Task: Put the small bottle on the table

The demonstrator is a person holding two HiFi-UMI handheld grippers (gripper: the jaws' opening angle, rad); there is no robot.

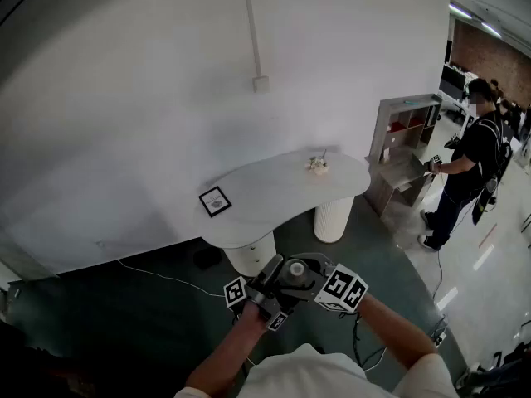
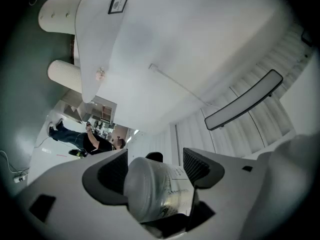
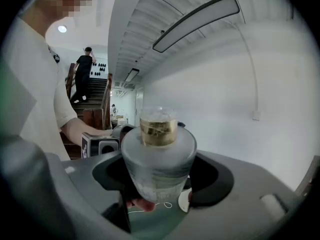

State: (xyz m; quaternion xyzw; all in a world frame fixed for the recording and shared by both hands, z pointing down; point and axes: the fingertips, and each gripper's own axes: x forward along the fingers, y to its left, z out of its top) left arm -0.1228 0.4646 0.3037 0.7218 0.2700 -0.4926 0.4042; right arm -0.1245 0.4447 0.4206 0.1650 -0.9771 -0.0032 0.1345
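Nearest me, my right gripper (image 3: 160,176) pinched the small bottle (image 3: 159,151). Its jaws stood wide, a dark pad pressed on each side of the frosted body. The bottle rose upright between them, with a gold neck (image 3: 158,131) and a clear cap (image 3: 159,113) on top. A fingertip (image 3: 142,204) showed just under its base.

My left gripper (image 2: 157,166), rolled onto its side, came at what looked like the same bottle from the other side. Its jaws were spread just as wide and closed on the frosted body, and the printed label (image 2: 180,181) lay against one pad. From my head, the two tools sat pressed close together with their marker cubes turned outward and the bottle's top showing between them.

All this hung in the air on my side of the table (image 1: 274,191), well apart from it, above the dark floor (image 1: 124,322). A thin cable (image 1: 158,274) ran over the floor at the table's near left.

The table had a curved white top on two round white pedestals (image 1: 333,218). A small framed picture (image 1: 215,201) lay at its near left edge. Toward its far right end stood a little ornament (image 1: 319,165), too small to make out.

Behind the table rose a plain white wall (image 1: 149,98), with a conduit (image 1: 251,23) running down to a small box (image 1: 260,82). To the table's right stood a grey shelf unit (image 1: 406,135). Just past it, a person (image 1: 474,152) in dark clothes held a hand out toward it.
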